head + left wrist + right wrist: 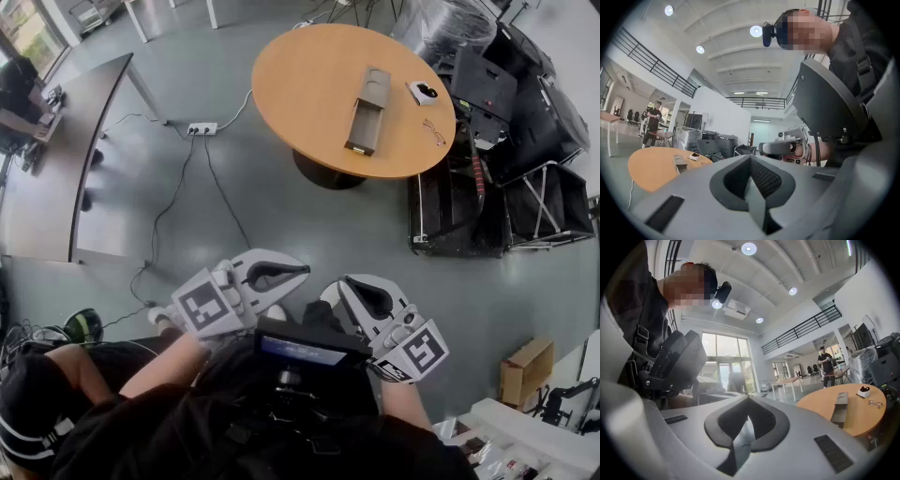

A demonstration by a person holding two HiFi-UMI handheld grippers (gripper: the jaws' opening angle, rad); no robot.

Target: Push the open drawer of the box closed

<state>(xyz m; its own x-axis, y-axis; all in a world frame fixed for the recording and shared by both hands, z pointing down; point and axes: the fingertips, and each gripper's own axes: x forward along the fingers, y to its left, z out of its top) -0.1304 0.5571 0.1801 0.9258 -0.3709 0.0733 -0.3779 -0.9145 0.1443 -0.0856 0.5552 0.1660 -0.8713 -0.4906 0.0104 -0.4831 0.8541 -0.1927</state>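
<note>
Well out on the round orange bench (300,84), right of its middle, lies the grey box (367,108), its drawer (361,129) pulled out. The drawer's open end stops just short of the bench's near edge; bare wood shows along both long sides. To the right, near but apart, sit a small white item with a dark piece on it (424,91), too small to identify, possibly a mouse on a pad, and a pair of eyeglasses (433,131) near the right rim.

The bench stands on a grey floor (281,216) that is open between it and the person. A white power strip (202,128) with trailing cables lies to the left, and black cases (506,187) crowd the bench's right side. A long brown bench (56,178) stands at the far left.

The box's long axis runs from the bench's middle to its near edge, tilted slightly in the head view. The closed casing is at the far end and the drawer points towards the person.

Both claws are well apart from the box, held close to the person's body. The left claw (298,271) has its jaws pressed together on nothing, and its own view shows the seam (751,164) with the box (680,162) far off. The right claw (349,284) is likewise pressed together and empty (747,401), with the box (840,408) at the right of its view.
</note>
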